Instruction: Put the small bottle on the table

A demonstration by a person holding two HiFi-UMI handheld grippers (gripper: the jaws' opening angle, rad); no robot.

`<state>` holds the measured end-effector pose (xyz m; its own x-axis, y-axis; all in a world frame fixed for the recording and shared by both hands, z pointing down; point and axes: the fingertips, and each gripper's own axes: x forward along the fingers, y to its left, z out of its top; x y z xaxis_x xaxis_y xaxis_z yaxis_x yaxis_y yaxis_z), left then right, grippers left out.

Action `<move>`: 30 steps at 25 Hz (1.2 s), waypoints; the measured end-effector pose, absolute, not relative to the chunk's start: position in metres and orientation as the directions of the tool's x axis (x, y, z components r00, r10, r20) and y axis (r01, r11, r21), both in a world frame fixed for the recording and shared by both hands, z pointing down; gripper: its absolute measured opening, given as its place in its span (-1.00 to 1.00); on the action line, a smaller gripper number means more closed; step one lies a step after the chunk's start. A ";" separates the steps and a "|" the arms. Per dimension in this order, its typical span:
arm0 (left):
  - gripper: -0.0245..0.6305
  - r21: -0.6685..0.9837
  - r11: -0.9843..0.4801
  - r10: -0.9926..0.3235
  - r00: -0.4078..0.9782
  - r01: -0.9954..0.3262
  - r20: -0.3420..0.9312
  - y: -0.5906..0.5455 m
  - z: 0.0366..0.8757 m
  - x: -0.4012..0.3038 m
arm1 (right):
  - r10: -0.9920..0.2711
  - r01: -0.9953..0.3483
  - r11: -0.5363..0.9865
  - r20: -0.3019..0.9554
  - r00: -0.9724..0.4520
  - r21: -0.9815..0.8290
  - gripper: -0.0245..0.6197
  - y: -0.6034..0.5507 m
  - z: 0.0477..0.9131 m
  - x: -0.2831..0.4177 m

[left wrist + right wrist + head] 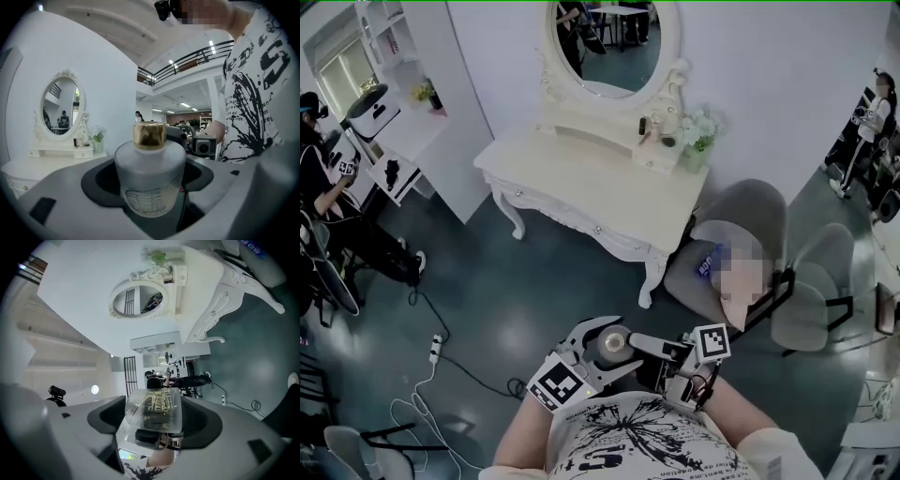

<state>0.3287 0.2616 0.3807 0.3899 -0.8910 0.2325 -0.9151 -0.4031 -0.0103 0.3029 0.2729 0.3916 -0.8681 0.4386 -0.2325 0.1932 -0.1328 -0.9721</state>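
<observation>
The small bottle (614, 343), frosted glass with a gold cap, hangs in the air close to my chest. Both grippers meet on it. My left gripper (617, 345) curves its jaws around it from the left; in the left gripper view the bottle (150, 178) stands cap-up, wedged between the jaws of my left gripper (150, 199). My right gripper (639, 352) reaches in from the right. In the right gripper view the bottle (153, 411) fills the gap between the jaws of that gripper (153, 427). The white dressing table (581, 178) stands well ahead.
An oval mirror (614, 42), a small shelf with jars (661, 141) and flowers (698, 131) sit at the table's back. Two grey chairs (750, 216) (816, 291) stand right of it. A power strip and cable (436, 349) lie on the floor left. A seated person (319, 178) is far left.
</observation>
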 end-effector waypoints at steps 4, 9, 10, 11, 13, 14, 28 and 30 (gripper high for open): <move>0.12 -0.026 -0.427 -0.882 0.411 -0.904 0.230 0.260 0.382 0.295 | 0.420 0.206 -0.116 -0.236 -0.876 -0.972 0.19 0.271 0.393 0.269; 0.12 -0.041 -0.455 -0.867 0.432 -0.890 0.247 0.262 0.383 0.244 | 0.392 0.222 -0.116 -0.250 -0.885 -0.968 0.19 0.272 0.393 0.218; 0.12 -0.041 -0.460 -0.864 0.436 -0.887 0.250 0.263 0.383 0.235 | 0.389 0.224 -0.120 -0.254 -0.886 -0.967 0.19 0.273 0.393 0.208; 0.12 -0.041 -0.462 -0.862 0.438 -0.886 0.254 0.264 0.383 0.225 | 0.387 0.226 -0.123 -0.257 -0.886 -0.966 0.19 0.274 0.393 0.198; 0.12 -0.040 -0.461 -0.862 0.436 -0.887 0.259 0.261 0.383 0.204 | 0.384 0.228 -0.128 -0.260 -0.886 -0.965 0.19 0.271 0.392 0.178; 0.12 -0.038 -0.457 -0.864 0.433 -0.889 0.258 0.259 0.382 0.196 | 0.388 0.227 -0.129 -0.259 -0.884 -0.965 0.19 0.269 0.392 0.169; 0.12 -0.034 -0.378 -0.898 0.358 -0.925 0.255 0.165 0.394 0.070 | 0.458 0.215 -0.142 -0.257 -0.851 -0.966 0.19 0.177 0.403 0.044; 0.12 -0.044 -0.378 -0.900 0.355 -0.925 0.253 0.143 0.390 0.049 | 0.463 0.223 -0.134 -0.260 -0.847 -0.966 0.19 0.155 0.400 0.024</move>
<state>0.0491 0.1429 0.3903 0.3553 -0.8997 0.2534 -0.9249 -0.3777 -0.0440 0.0235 0.1550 0.4000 -0.8471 0.4635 -0.2601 0.2231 -0.1341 -0.9655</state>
